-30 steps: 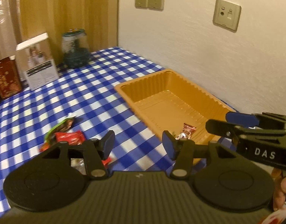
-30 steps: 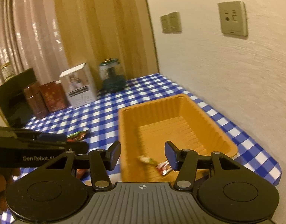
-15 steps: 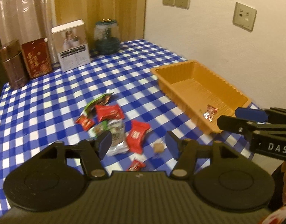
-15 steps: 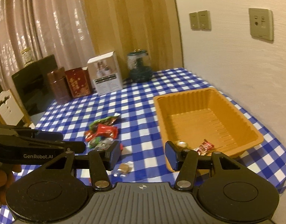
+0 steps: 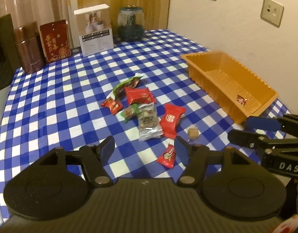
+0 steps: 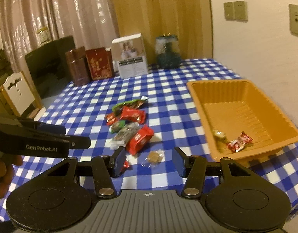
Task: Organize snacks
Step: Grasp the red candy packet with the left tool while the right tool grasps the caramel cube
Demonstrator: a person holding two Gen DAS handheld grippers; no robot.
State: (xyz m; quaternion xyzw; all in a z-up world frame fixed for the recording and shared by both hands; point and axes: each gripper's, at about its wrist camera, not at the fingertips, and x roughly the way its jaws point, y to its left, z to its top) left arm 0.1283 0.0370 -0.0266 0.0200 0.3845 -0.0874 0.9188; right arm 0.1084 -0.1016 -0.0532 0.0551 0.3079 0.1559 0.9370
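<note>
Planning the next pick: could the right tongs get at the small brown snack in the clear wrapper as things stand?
Probably yes. The right tongs are open and empty, and the brown snack lies alone on the tablecloth just ahead of them, with nothing between.

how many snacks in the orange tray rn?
2. In the right wrist view, a red-and-white wrapped candy lies near the front corner of the orange tray, and a small pale candy sits just left of it. The front wall may hide more.
</note>
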